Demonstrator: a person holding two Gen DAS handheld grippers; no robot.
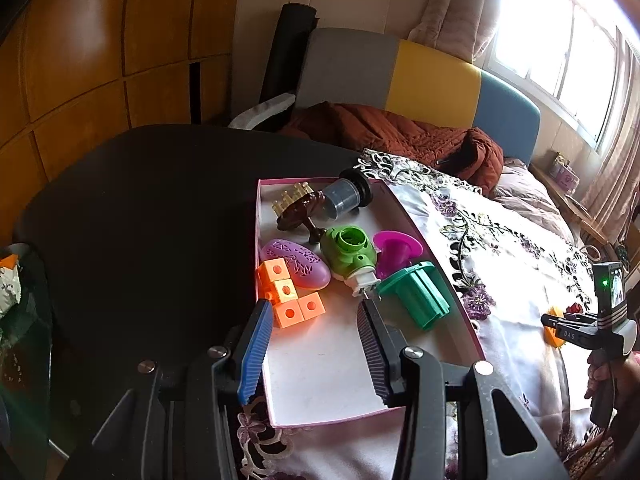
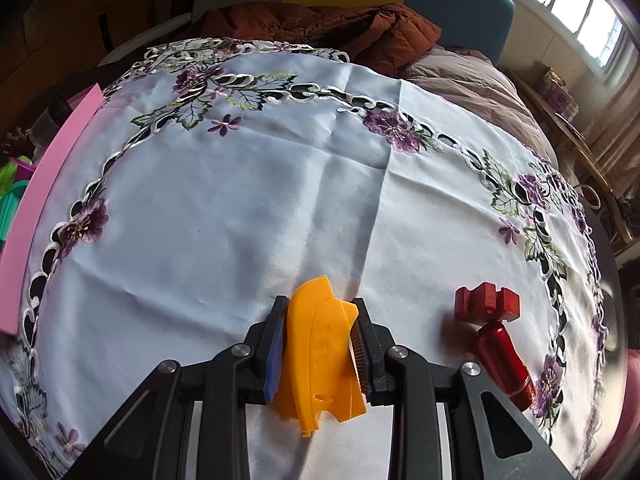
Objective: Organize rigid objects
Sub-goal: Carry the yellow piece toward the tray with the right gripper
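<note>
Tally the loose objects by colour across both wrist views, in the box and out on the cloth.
Orange or yellow: 3, cube cluster, crown piece, yellow-orange piece
Purple or magenta: 2, oval, funnel
Green or teal: 2, round part, teal holder
Brown: 1, stand
Grey: 1, cup
Red: 1, red tool
Total: 10

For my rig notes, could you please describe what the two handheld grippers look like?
Both the left gripper and right gripper are black, with silver pivot bolts and ribbed finger pads, one blue. The right's handle carries a small screen and green light.
</note>
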